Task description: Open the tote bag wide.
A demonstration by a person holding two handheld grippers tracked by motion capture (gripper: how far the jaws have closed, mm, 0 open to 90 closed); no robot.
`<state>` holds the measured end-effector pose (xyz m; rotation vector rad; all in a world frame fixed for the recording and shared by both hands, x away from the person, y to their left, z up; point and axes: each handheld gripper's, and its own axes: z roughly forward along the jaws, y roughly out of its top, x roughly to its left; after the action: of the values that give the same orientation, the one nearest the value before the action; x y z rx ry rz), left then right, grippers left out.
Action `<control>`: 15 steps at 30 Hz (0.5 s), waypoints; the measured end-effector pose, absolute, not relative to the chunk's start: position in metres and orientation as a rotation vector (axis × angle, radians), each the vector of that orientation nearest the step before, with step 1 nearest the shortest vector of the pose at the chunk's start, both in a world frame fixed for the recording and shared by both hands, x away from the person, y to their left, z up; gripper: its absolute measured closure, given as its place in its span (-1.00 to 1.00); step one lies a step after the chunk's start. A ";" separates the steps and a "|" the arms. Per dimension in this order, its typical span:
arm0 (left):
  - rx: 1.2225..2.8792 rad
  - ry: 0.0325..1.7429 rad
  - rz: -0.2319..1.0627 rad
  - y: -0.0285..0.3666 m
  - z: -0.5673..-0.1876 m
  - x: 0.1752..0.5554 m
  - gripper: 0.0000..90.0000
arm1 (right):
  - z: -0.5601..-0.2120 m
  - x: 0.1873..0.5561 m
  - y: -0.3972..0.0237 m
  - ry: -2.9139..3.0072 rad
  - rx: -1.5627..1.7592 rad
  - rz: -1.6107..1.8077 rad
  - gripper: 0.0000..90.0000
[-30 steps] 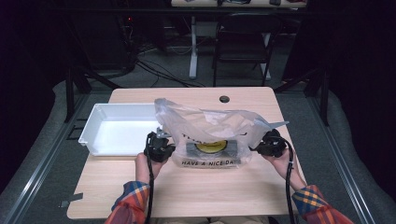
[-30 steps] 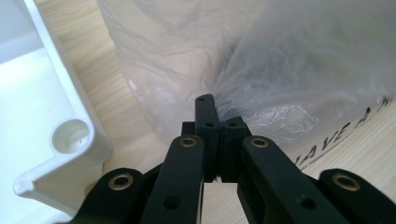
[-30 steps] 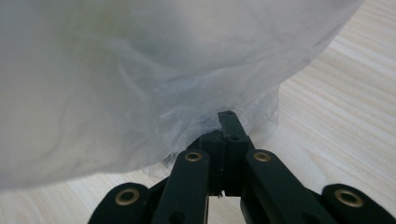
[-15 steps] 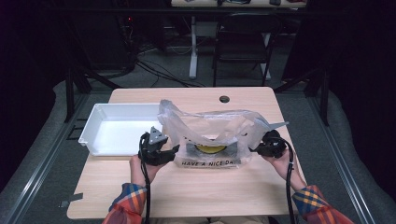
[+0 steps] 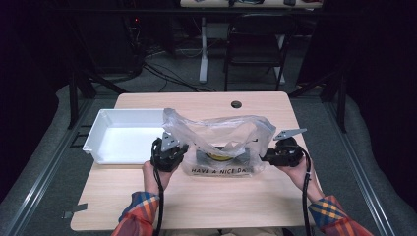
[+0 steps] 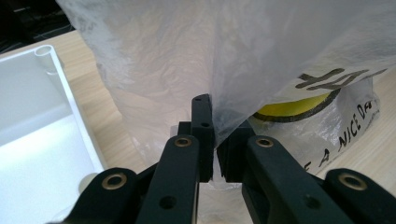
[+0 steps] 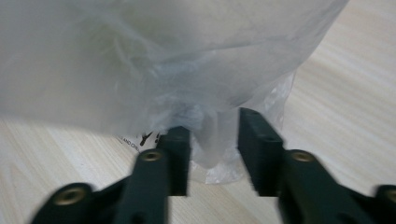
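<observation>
A clear plastic bag (image 5: 221, 137) printed "HAVE A NICE DAY" lies on the wooden table (image 5: 221, 206), its upper film lifted. A round yellow and black object (image 5: 221, 156) sits inside it and shows through the film (image 6: 299, 105). My left gripper (image 5: 181, 149) is at the bag's left edge. In the left gripper view it (image 6: 215, 135) is shut on a fold of the film. My right gripper (image 5: 264, 157) is at the bag's right edge. In the right gripper view its (image 7: 215, 135) jaws stand apart, with a bunched fold of the bag (image 7: 205, 140) between them.
A white tray (image 5: 123, 135) stands on the table just left of the bag, its wall close to my left gripper (image 6: 70, 93). A cable hole (image 5: 236, 104) sits near the table's far edge. A dark chair (image 5: 255, 44) stands beyond the table.
The bag's lifted film has shifted shape and drawn in on the right. My left gripper dipped slightly and came back. Both hands stay beside the bag.
</observation>
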<state>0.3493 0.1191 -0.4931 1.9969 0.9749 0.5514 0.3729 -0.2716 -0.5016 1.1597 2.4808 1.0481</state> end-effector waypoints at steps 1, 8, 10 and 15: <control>1.999 0.976 0.545 0.119 -0.493 0.350 0.93 | -0.498 0.371 -0.272 2.487 1.128 1.054 0.22; 2.007 0.977 0.526 0.120 -0.495 0.351 0.97 | -0.481 0.358 -0.260 2.414 1.005 1.104 0.16; 2.011 0.975 0.520 0.120 -0.496 0.351 0.97 | -0.481 0.358 -0.258 2.410 1.001 1.114 0.25; 2.034 0.976 0.511 0.120 -0.499 0.353 0.98 | -0.486 0.364 -0.258 2.387 1.049 1.105 0.89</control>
<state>0.3529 0.1202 -0.4987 2.0336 0.9759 0.5106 0.3636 -0.2581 -0.4865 1.0488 2.3867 1.1048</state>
